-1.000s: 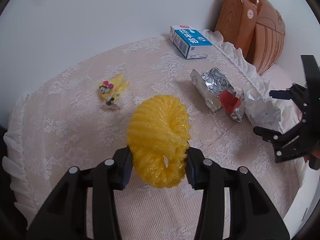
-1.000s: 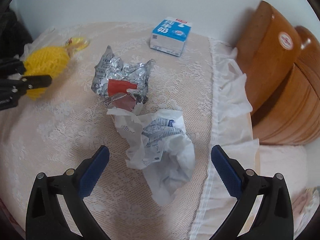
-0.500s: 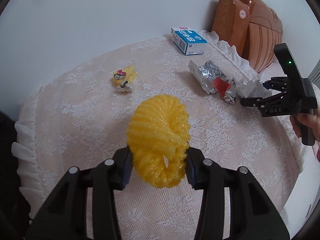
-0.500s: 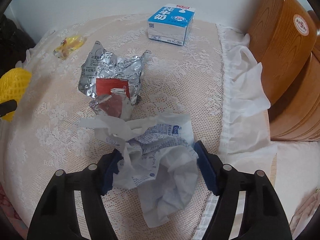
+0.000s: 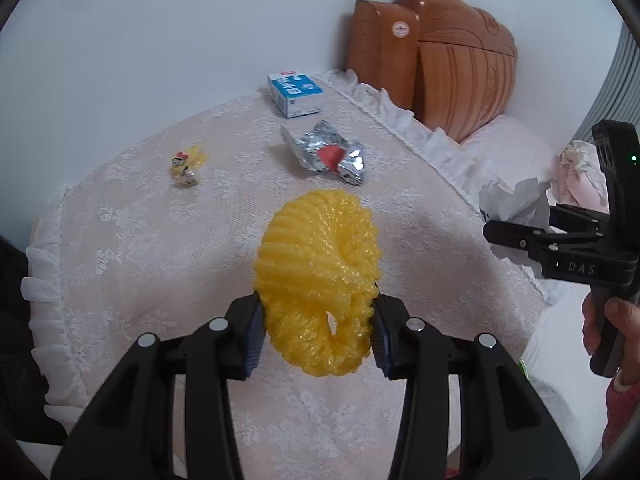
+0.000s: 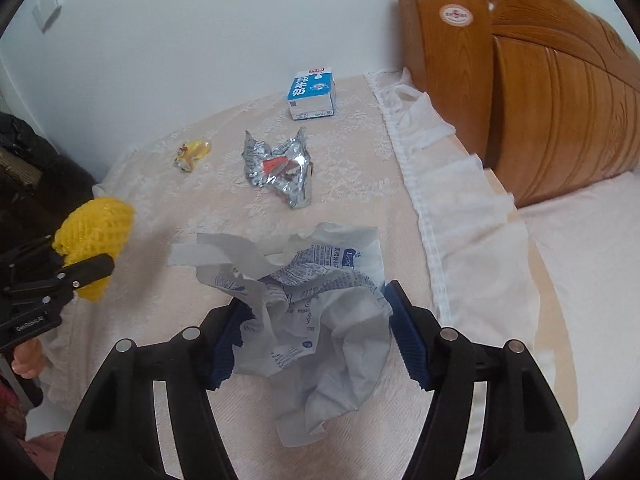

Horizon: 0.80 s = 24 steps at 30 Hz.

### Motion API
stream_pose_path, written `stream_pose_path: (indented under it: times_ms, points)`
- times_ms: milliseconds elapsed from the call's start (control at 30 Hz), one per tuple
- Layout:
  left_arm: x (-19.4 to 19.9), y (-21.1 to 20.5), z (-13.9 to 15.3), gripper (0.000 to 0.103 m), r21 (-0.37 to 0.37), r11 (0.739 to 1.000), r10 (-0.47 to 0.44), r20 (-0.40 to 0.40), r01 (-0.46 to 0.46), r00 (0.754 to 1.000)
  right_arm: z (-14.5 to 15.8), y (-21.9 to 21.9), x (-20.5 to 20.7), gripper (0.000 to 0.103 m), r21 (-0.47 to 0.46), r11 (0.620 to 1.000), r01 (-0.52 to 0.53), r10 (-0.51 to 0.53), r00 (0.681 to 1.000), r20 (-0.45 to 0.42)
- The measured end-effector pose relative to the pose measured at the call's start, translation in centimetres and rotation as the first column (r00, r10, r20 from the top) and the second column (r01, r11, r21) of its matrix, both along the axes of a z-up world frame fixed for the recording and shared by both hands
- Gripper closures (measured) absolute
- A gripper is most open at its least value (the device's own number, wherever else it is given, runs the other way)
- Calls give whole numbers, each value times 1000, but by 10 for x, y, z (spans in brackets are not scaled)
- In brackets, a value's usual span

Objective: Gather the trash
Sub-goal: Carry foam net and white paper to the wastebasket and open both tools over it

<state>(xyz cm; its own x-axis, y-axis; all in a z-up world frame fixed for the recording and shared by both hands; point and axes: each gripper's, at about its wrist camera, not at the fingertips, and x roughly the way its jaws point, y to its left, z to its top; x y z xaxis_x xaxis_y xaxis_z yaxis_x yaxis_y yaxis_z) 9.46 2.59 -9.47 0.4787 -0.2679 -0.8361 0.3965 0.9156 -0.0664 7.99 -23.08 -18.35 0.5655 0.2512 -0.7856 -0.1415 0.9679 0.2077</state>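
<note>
My left gripper [image 5: 316, 332] is shut on a yellow foam fruit net [image 5: 318, 276] and holds it above the lace-covered table [image 5: 120, 264]. My right gripper [image 6: 316, 332] is shut on a crumpled white printed paper [image 6: 312, 304], lifted off the table; it also shows in the left wrist view [image 5: 514, 200]. Still lying on the table are a crumpled silver foil wrapper [image 6: 280, 168], a small yellow candy wrapper [image 6: 192, 154] and a blue-and-white milk carton [image 6: 312, 96] at the far edge. The net also shows in the right wrist view [image 6: 94, 240].
A wooden headboard [image 6: 540, 80] stands at the right behind the table's white frilled edge [image 6: 448, 184]. A pale bed surface [image 6: 592, 280] lies to the right. A white wall is behind. Dark objects [image 6: 28, 168] sit at the left.
My right gripper closed on the white paper and lifted it up and back from the table. My left gripper has drawn back and up with the yellow net.
</note>
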Motion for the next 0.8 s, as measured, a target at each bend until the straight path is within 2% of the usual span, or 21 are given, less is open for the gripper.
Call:
stream_pose_path:
  times_ms: [200, 400, 567, 800]
  points:
    - [-55, -35, -1, 60, -18, 995, -97, -44, 96, 994, -6, -13, -68, 36, 91, 994, 66, -60, 996, -69]
    - [-100, -83, -11, 60, -32, 976, -215, -97, 213, 972, -15, -32, -123, 36, 104, 987, 120, -111, 990, -85]
    - [-126, -119, -8, 60, -35, 952, -305, -78, 303, 949, -18, -47, -152, 35, 112, 980, 164, -156, 985, -78]
    - [-143, -144, -8, 60, -29, 932, -363, -82, 362, 928, -15, -71, -176, 35, 87, 972, 218, -214, 975, -53]
